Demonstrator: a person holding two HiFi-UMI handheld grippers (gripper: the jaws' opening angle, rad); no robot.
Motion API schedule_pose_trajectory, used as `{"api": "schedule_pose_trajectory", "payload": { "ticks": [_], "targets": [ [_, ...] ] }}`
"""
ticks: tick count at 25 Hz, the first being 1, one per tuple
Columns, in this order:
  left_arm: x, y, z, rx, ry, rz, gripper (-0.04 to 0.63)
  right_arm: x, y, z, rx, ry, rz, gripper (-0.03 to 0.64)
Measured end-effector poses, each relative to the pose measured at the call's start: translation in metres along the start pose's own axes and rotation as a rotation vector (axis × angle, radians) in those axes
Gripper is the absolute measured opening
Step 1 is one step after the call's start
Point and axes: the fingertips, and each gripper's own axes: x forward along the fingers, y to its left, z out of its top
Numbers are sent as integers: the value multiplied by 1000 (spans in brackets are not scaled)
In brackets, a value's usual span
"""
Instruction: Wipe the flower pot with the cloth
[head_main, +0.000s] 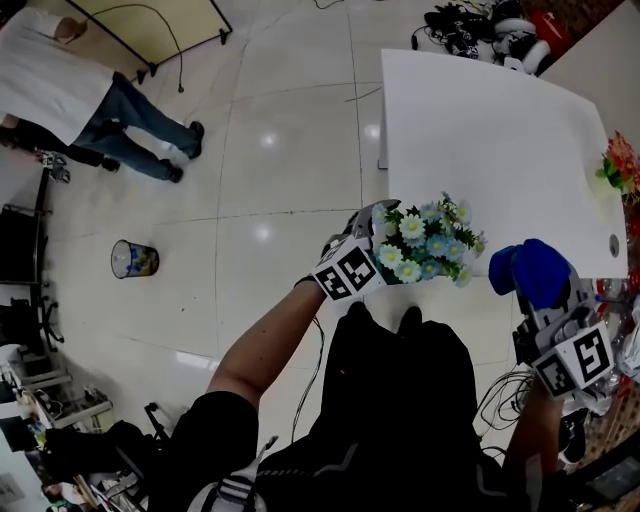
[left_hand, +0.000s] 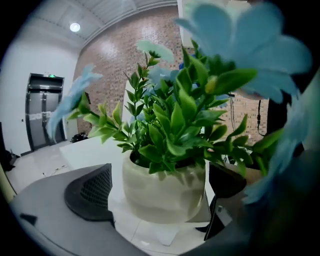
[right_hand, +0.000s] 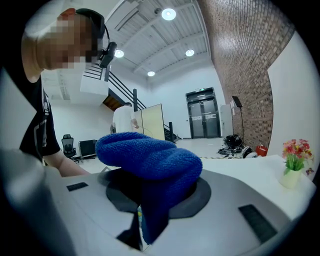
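Note:
The flower pot (left_hand: 162, 192) is pale and round, filled with green leaves and light blue flowers (head_main: 428, 240). It sits between the jaws of my left gripper (left_hand: 160, 200), which are shut on its sides; floor tiles show beneath it. In the head view the blooms hide the pot, and my left gripper (head_main: 380, 222) holds it at the near edge of the white table (head_main: 490, 130). My right gripper (head_main: 545, 295) is shut on a folded blue cloth (right_hand: 150, 155), raised to the right of the flowers and apart from them.
A small pot of red flowers (head_main: 620, 165) stands at the table's right edge. A person in a white shirt (head_main: 60, 80) walks at far left. A waste bin (head_main: 133, 259) stands on the tiled floor. Cables and gear (head_main: 470, 25) lie beyond the table.

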Motion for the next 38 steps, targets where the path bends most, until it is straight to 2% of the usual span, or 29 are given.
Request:
{"api": "schedule_pose_trajectory", "payload": {
  "ticks": [4,11,17,26,29,32,38],
  "targets": [
    [7,0,3,-24,-40,-46,595,2,1,-8,0,15,1,91],
    [22,-3,4,3,-61,-82,594,4,-2,-14,-6,26,-2,91],
    [28,-4,13,7,-104,-91,571,3,-6,-18,-71,52,-13,91],
    [22,-13,4,28,-106,-122,561,6,-10,-20,-50,54,-11,91],
    [10,-17,-2,26,-93,-128,561,10,-8,-13,2,32,-10,91],
    [1,-20,-6,30,-91,-138,562,12,-9,-20,-18,50,-4,91],
    [5,-21,1,85,-107,-149,565,20,-14,-25,2,55,1,91]
  ]
}}
